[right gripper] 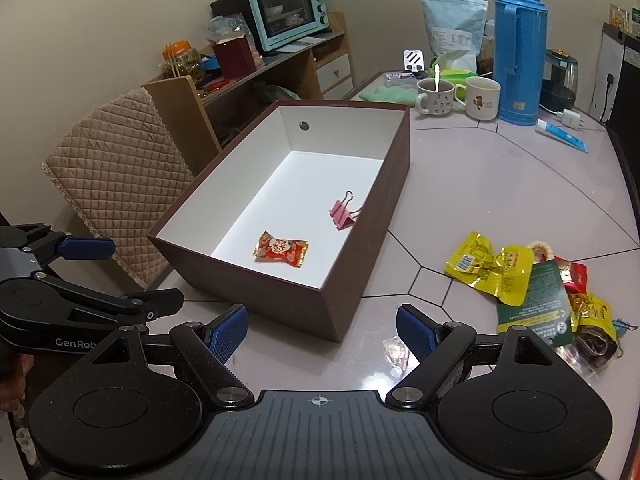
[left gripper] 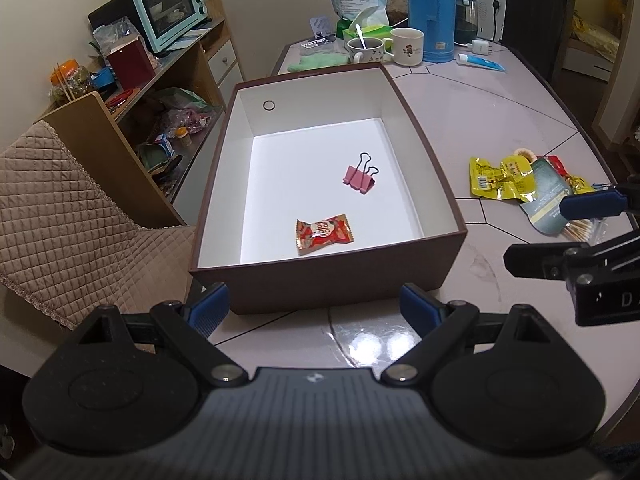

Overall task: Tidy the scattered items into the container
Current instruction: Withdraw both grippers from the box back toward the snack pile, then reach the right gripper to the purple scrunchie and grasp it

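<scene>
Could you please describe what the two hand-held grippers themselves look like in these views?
Both look identical. The left hand-held gripper and right hand-held gripper each have a matte black frame, two rounded teardrop side plates, silver pivot screws and a ribbed dark centre body with a small crosshair mark. Their fingertips carry textured blue pads. White "GenRob" lettering shows on the left one. No cables or sleeves are visible.

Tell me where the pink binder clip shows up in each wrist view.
Left wrist: binder clip right of centre, on the box floor near its right wall.
Right wrist: clip at centre, by the same wall.
Shared landmark: the red candy lying nearer the camera.
</scene>
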